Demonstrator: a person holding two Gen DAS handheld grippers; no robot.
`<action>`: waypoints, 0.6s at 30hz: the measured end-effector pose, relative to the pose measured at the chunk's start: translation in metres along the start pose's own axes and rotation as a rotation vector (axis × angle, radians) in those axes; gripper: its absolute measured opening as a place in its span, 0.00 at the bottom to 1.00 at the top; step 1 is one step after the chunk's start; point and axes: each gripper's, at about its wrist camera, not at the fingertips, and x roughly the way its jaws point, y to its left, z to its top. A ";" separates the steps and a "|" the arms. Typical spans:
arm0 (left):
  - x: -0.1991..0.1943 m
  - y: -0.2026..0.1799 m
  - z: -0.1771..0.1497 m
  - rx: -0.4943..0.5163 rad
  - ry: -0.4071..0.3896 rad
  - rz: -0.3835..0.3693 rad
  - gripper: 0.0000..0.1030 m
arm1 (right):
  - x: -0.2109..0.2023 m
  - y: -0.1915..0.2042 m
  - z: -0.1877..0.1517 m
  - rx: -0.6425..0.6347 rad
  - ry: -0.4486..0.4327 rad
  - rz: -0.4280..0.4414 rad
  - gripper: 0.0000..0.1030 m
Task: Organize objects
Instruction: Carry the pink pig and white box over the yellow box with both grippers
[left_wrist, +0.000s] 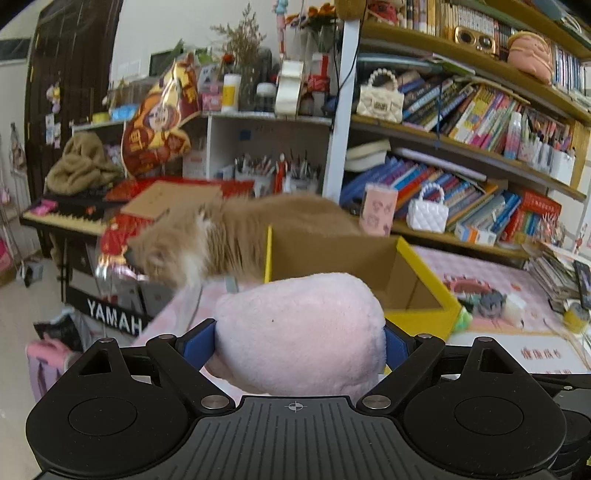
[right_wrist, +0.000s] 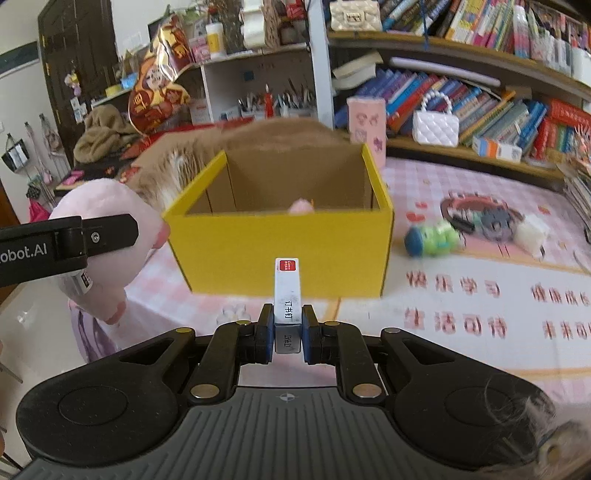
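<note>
My left gripper (left_wrist: 300, 341) is shut on a pink plush toy (left_wrist: 299, 332), held in the air just left of the open yellow cardboard box (left_wrist: 421, 314). The toy (right_wrist: 107, 236) and a left finger (right_wrist: 107, 232) also show in the right wrist view, beside the box (right_wrist: 284, 251). My right gripper (right_wrist: 288, 325) is shut on a small white staple box (right_wrist: 288, 291) with a red label, held upright in front of the yellow box. Something pink (right_wrist: 301, 206) lies inside the box.
An orange cat (left_wrist: 221, 240) stands behind the box at the table's left edge. A green toy (right_wrist: 432, 238), a grey object (right_wrist: 495, 218) and a white block (right_wrist: 532, 230) lie right of the box on the pink tablecloth (right_wrist: 480, 192). Bookshelves (left_wrist: 461, 147) stand behind; a keyboard (left_wrist: 74, 218) stands left.
</note>
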 end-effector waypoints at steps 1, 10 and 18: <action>0.003 0.000 0.004 0.000 -0.009 0.003 0.88 | 0.003 -0.001 0.005 -0.003 -0.007 0.004 0.13; 0.043 -0.010 0.036 -0.011 -0.056 0.005 0.88 | 0.036 -0.016 0.058 -0.038 -0.077 -0.005 0.13; 0.090 -0.032 0.051 -0.030 -0.038 0.012 0.88 | 0.087 -0.032 0.087 -0.151 -0.083 -0.065 0.13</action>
